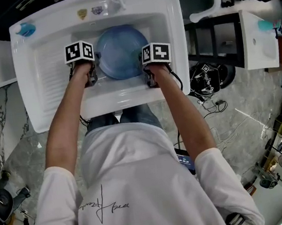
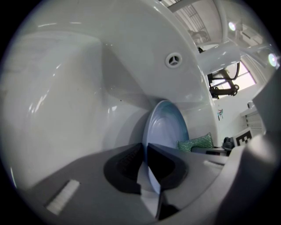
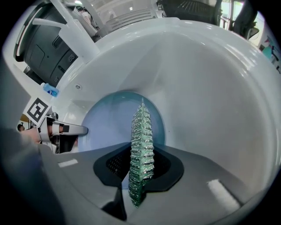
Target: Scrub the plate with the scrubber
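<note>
While a person in a white T-shirt (image 1: 139, 177) leans over a white sink (image 1: 41, 71), the left tongs (image 2: 145, 169) are clenched on the rim of a blue plate (image 2: 167, 127) — the edge pinched between both dark pads — and hold it inside the basin. The right tongs (image 3: 139, 171) grip a green, glittery scrubber (image 3: 141, 145), seen edge-on between the jaws, its upper end in front of the plate's face; whether it touches the plate cannot be told. From the head view the plate sits between the 2 marker cubes, near the basin's middle, just below the tap (image 1: 117, 1). A small blue object (image 1: 26, 30) rests on the sink's far left corner, well apart from the plate.
</note>
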`<act>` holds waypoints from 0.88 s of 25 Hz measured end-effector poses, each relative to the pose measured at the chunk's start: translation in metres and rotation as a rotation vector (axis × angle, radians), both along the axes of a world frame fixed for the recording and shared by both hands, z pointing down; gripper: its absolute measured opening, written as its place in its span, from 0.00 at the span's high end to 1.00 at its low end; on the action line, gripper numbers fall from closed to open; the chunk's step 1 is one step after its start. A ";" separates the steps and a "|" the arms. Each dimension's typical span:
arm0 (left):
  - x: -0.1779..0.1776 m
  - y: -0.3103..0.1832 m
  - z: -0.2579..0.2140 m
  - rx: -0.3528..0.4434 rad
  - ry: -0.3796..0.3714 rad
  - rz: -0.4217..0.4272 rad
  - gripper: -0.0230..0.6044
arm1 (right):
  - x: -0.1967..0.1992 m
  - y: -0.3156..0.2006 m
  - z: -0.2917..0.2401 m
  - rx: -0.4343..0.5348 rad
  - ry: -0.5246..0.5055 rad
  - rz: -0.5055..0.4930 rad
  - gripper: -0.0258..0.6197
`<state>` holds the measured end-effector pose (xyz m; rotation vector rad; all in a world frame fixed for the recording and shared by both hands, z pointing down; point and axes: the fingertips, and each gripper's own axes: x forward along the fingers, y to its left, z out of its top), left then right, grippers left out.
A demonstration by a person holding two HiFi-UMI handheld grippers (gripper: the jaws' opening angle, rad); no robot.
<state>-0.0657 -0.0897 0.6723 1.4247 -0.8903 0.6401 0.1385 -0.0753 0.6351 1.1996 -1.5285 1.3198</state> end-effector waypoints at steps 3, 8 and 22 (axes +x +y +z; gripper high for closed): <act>0.000 0.001 -0.001 0.000 0.004 -0.005 0.84 | 0.009 -0.001 -0.002 0.010 0.017 0.012 0.87; 0.003 -0.001 -0.006 0.000 0.055 -0.029 0.84 | 0.011 -0.005 -0.008 0.047 0.011 0.026 0.87; -0.022 -0.016 -0.049 0.153 -0.013 -0.127 0.84 | -0.012 -0.027 -0.052 0.215 -0.088 0.073 0.87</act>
